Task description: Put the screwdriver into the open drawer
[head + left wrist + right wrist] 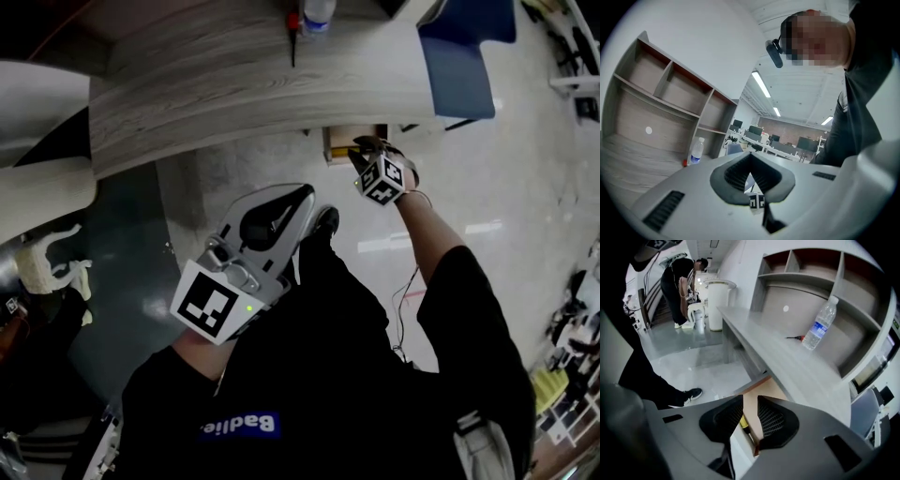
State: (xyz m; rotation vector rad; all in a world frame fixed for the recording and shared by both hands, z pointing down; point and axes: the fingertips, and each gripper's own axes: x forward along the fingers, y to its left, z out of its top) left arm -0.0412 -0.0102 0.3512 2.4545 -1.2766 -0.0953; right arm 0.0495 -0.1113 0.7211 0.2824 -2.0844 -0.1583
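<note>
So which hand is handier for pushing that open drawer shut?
Right, probably. The right gripper hovers open just over the drawer, where the screwdriver lies; the left gripper is back by the person's body, well away.

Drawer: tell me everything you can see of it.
The drawer stands pulled out from under the desk's front edge, open. Its inside looks like light brown wood or board. A yellow-handled screwdriver lies loose inside, along one side. The right hand-held gripper hangs above it with jaws apart, touching neither. Most of the drawer is hidden behind that gripper.
</note>
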